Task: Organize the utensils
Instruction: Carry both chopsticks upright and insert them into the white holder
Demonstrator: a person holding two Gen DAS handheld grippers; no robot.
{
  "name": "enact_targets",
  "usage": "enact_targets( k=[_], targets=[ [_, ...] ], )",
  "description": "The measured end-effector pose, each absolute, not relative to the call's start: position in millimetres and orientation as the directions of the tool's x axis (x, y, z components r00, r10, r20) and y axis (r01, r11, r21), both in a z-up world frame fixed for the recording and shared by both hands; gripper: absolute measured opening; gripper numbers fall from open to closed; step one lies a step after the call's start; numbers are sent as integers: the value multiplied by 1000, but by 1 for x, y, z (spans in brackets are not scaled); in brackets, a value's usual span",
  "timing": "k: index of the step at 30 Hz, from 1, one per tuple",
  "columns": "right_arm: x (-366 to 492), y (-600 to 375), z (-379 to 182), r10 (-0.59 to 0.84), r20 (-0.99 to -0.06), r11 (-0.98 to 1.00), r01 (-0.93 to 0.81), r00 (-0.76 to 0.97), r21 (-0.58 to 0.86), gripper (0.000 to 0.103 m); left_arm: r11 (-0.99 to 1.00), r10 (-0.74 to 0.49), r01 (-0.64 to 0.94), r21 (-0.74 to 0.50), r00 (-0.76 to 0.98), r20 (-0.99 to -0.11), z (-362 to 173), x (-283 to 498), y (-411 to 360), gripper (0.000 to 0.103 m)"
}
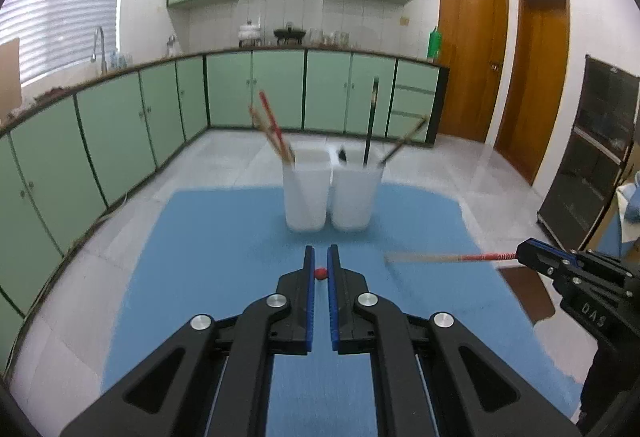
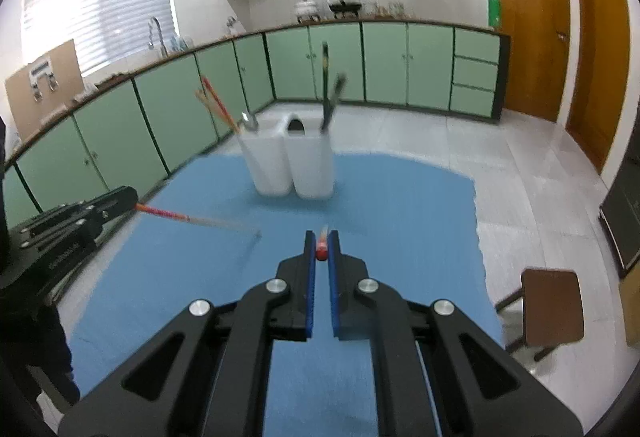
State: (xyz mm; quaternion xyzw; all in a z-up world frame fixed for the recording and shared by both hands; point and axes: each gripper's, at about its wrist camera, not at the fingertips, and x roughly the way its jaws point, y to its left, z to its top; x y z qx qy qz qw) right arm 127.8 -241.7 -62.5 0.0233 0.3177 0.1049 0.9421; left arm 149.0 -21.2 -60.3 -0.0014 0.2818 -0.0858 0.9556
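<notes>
Two white utensil holders (image 1: 304,193) (image 1: 356,193) stand side by side at the far part of a blue mat (image 1: 224,277). The left one holds red and wooden chopsticks (image 1: 272,129); the right one holds dark utensils (image 1: 370,117). My left gripper (image 1: 321,257) is shut on a red-ended chopstick (image 1: 321,273), seen end-on. My right gripper (image 2: 322,239) is shut on another red-ended chopstick (image 2: 322,251). In the left wrist view the right gripper's chopstick (image 1: 448,257) points left. In the right wrist view the left gripper's chopstick (image 2: 188,217) points right. Both are held above the mat.
The mat lies on a table above a grey tiled floor. Green cabinets (image 1: 120,133) run along the left and back walls. A brown stool (image 2: 552,307) stands to the right of the table. A dark cabinet (image 1: 592,157) is at the far right.
</notes>
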Motion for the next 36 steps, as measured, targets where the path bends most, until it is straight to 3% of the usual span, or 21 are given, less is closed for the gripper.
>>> enact_targets(
  k=[15,25,30,36],
  targets=[
    [173,-229,48,347,-496,936,-328,796,129,5,959,-279,271,-80,862,-422,27,180,-24,6],
    [226,-223,115,341,-376,939,-327,862,103,5,963,-266,265,-41,923,-277,91,225,-31,6],
    [266,-219,123,290,-373,955,-290,881,57,5,969,-240,247,-2,938,-252,100,261,-37,6],
    [315,-213,92,265,-436,962,-265,860,62,5,973,-220,232,5,930,-293,74,305,-44,6]
  ],
)
